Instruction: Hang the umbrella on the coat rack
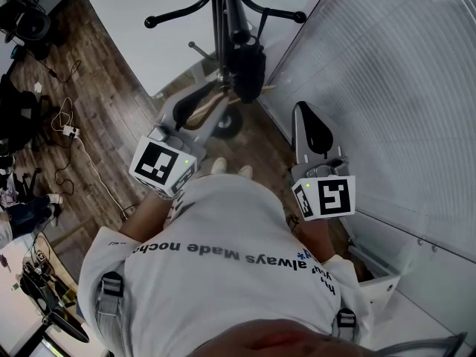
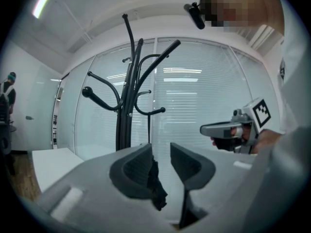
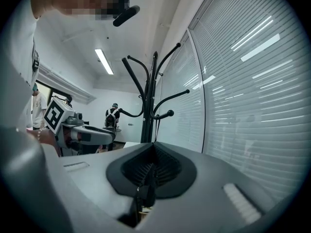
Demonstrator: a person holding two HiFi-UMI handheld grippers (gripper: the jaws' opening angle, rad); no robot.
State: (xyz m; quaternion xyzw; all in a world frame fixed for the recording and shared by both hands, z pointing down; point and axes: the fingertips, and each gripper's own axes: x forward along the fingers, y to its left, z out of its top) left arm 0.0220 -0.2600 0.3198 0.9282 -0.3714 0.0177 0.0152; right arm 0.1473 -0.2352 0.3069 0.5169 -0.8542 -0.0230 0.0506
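Black umbrella — pinched in the left gripper — beside coat rack.

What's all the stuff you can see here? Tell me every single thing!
Coat rack: one, black, straight ahead beside the blinds.
Umbrella: one, black, folded, against the rack's pole.
Blinds: white, along the right wall.
Table: one, white, behind the rack.
Floor: brown wood.
Cables: a few, on the floor at left.
Bystander: one, far back.
Shirt: one, white, on the person.
Tongs: two, grey, left tongs and right tongs, one in each hand.
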